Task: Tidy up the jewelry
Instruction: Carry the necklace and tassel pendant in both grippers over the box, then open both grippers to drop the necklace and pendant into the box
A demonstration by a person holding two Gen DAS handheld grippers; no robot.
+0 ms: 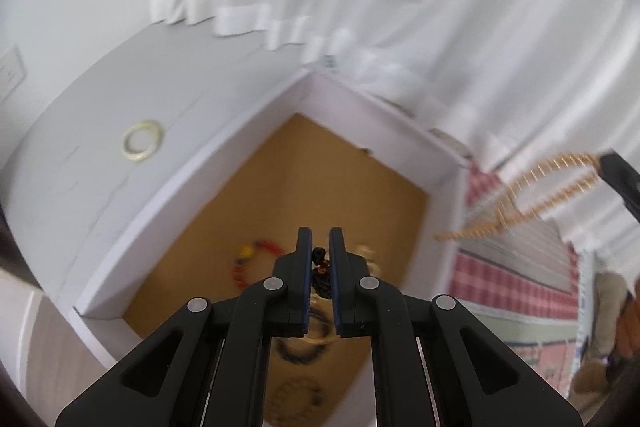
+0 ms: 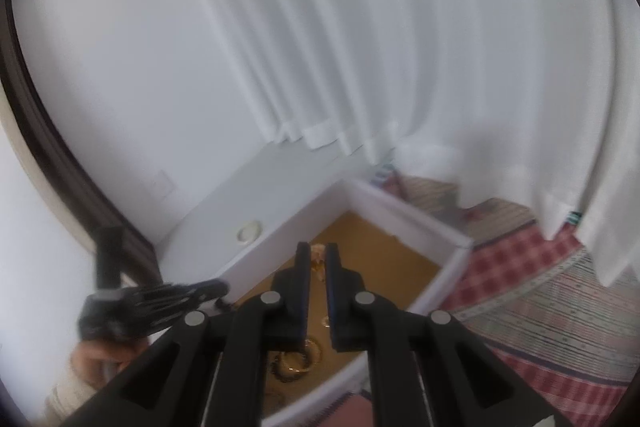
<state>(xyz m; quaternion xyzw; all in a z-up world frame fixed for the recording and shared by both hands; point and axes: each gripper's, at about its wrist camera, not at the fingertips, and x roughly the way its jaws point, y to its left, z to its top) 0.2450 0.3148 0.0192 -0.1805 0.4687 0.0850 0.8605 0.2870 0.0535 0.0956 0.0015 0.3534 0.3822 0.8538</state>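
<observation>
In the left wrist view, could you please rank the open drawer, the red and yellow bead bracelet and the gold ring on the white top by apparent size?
1. Open drawer, by far the largest.
2. Red and yellow bead bracelet.
3. Gold ring, though only slightly smaller; blur makes this close.

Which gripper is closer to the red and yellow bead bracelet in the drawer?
Left. The left gripper hovers just right of the bracelet; the right gripper is beyond the drawer wall.

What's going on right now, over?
Left gripper shut on dark beads. Right gripper shut on gold chain. Both above drawer. Nothing blocking.
</observation>
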